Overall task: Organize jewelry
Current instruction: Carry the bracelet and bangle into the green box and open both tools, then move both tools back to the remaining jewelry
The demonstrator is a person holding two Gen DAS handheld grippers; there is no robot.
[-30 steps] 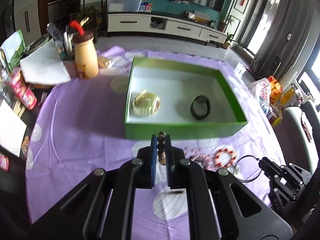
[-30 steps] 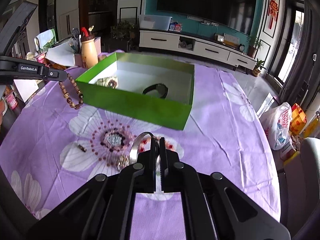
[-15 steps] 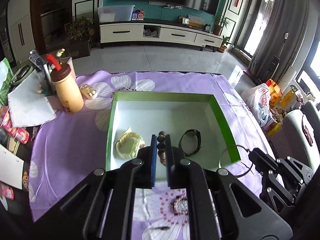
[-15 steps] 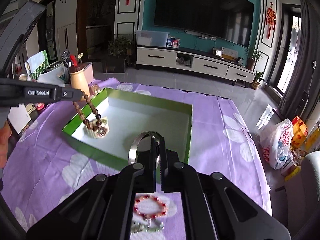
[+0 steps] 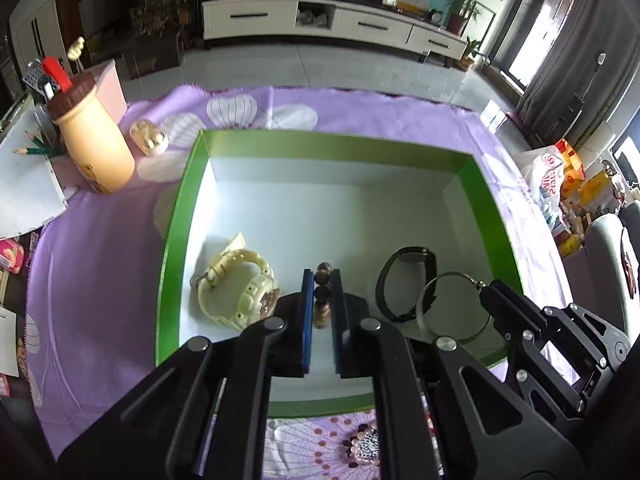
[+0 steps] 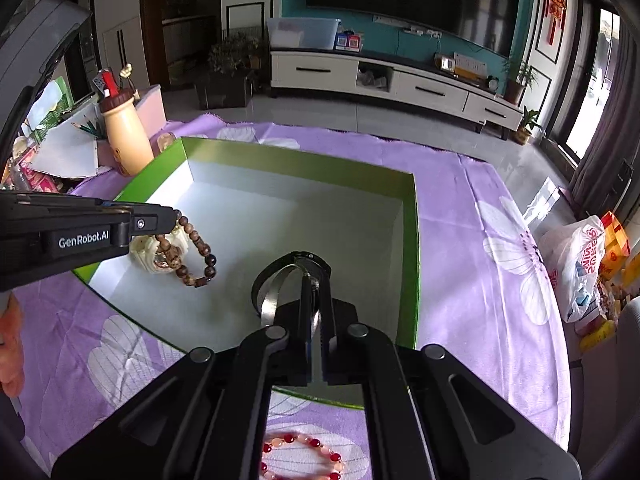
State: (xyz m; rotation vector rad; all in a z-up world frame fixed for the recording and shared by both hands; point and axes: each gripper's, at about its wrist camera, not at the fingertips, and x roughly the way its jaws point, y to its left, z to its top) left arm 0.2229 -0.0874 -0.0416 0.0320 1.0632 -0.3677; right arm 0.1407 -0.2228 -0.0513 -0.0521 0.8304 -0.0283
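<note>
Here, in the left wrist view, the left tool point(image 5: 321, 300) is clenched on a string of brown beads point(image 5: 322, 296), held over the near middle of the green box point(image 5: 176, 216), between the cream watch point(image 5: 236, 292) on the left and the black watch point(image 5: 404, 284) on the right. The beads look light and limp, so a pinch on any bead should hold.

In the right wrist view, the right tool point(image 6: 316, 300) is clamped on a thin steel bangle point(image 6: 272, 292), stiff, probably slippery, over the box's near right floor. A red bracelet point(image 6: 304, 456) waits on the desk point(image 6: 472, 280).
</note>
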